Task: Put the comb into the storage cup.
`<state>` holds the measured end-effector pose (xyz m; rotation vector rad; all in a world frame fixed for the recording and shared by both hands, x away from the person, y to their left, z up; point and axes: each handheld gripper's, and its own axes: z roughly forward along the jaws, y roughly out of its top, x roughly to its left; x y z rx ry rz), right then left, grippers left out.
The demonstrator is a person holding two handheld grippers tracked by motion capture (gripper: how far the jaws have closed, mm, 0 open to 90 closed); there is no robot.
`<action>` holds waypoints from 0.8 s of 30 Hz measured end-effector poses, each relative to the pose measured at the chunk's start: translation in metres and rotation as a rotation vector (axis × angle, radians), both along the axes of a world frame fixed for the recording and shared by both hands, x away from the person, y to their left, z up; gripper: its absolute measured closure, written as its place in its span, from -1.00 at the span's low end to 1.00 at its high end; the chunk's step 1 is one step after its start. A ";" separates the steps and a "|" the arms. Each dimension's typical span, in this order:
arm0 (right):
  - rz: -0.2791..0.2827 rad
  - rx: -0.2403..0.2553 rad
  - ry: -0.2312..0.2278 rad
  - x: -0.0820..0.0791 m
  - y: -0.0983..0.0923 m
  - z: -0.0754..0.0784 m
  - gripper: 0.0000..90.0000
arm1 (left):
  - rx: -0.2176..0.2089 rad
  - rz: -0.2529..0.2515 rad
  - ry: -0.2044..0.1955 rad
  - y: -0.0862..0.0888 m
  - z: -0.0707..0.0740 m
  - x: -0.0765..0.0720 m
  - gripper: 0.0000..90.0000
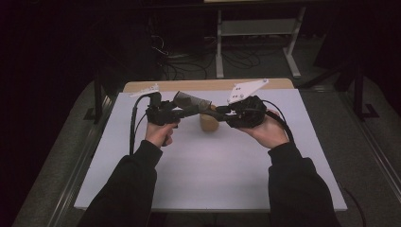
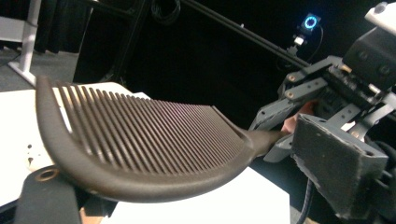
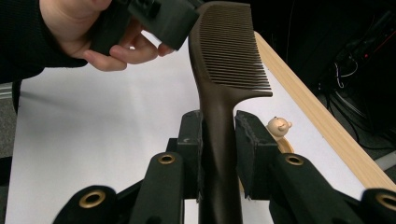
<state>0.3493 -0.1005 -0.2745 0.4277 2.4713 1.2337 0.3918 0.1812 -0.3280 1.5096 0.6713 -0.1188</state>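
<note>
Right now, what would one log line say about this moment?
held: comb | right gripper: jaws shut on handle | left gripper: at toothed end, grip unclear | both above table | small figure on table

no readable text, no labels, no numbers

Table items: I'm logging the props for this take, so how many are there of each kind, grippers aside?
Comb: 1, dark brown, handle clamped in the right gripper
Small tan bear-topped wooden piece: 1
White board: 1
Total: 3
</note>
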 end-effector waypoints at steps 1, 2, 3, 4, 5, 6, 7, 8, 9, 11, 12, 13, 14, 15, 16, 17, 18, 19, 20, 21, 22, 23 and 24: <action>0.000 -0.002 -0.001 0.000 0.000 0.000 0.59 | -0.007 0.004 0.002 0.000 0.000 0.000 -0.57; -0.001 -0.006 -0.002 0.000 0.001 -0.001 0.59 | -0.015 0.008 0.007 0.000 0.001 0.000 -0.51; -0.001 -0.006 -0.002 0.000 0.001 -0.001 0.59 | -0.020 0.011 0.012 -0.001 0.001 0.000 -0.51; -0.002 -0.010 -0.004 0.001 0.001 -0.001 0.59 | -0.027 0.010 0.018 -0.001 0.001 0.001 -0.46; -0.003 -0.014 -0.006 0.001 0.002 -0.002 0.59 | -0.034 0.005 0.023 -0.001 0.000 0.001 -0.41; -0.002 -0.019 -0.009 0.001 0.002 -0.002 0.59 | -0.039 0.001 0.026 -0.002 0.000 0.001 -0.37; -0.002 -0.022 -0.010 0.001 0.002 -0.003 0.59 | -0.042 0.001 0.029 -0.002 0.001 0.002 -0.24; -0.002 -0.022 -0.010 0.001 0.002 -0.003 0.59 | -0.043 0.002 0.031 -0.003 0.001 0.002 -0.24; -0.002 -0.022 -0.011 0.001 0.002 -0.003 0.59 | -0.043 0.004 0.036 -0.003 0.001 0.002 -0.19; -0.002 -0.021 -0.011 0.001 0.003 -0.003 0.59 | -0.039 0.010 0.052 -0.005 0.001 0.002 -0.06; -0.003 -0.022 -0.010 0.001 0.003 -0.003 0.59 | -0.041 0.008 0.056 -0.006 0.001 0.003 0.00; -0.005 -0.025 -0.011 0.001 0.004 -0.004 0.59 | -0.046 0.008 0.058 -0.007 0.001 0.003 0.03; -0.006 -0.028 -0.012 0.001 0.004 -0.004 0.59 | -0.044 0.014 0.059 -0.007 0.001 0.003 0.08; -0.007 -0.030 -0.010 0.001 0.004 -0.005 0.59 | -0.042 0.016 0.061 -0.008 0.001 0.003 0.14; -0.006 -0.030 -0.012 0.001 0.005 -0.005 0.59 | -0.039 0.015 0.062 -0.009 0.001 0.003 0.19; -0.008 -0.033 -0.012 0.001 0.005 -0.005 0.59 | -0.026 0.021 0.062 -0.009 0.001 0.003 0.24; -0.007 -0.035 -0.013 0.001 0.005 -0.005 0.59 | -0.015 0.031 0.063 -0.010 0.002 0.002 0.31; -0.009 -0.036 -0.013 0.001 0.005 -0.005 0.59 | -0.012 0.038 0.060 -0.010 0.002 0.002 0.34; -0.010 -0.037 -0.015 0.001 0.005 -0.005 0.59 | -0.015 0.043 0.056 -0.010 0.002 0.002 0.39; -0.012 -0.039 -0.016 0.001 0.005 -0.006 0.59 | -0.019 0.050 0.056 -0.009 0.003 0.002 0.48; -0.012 -0.039 -0.016 0.001 0.005 -0.006 0.59 | -0.024 0.053 0.058 -0.009 0.003 0.002 0.48; -0.015 -0.043 -0.018 0.002 0.005 -0.006 0.59 | -0.031 0.050 0.058 -0.008 0.003 0.002 0.53; -0.017 -0.046 -0.018 0.002 0.005 -0.007 0.59 | -0.036 0.047 0.061 -0.008 0.003 0.002 0.56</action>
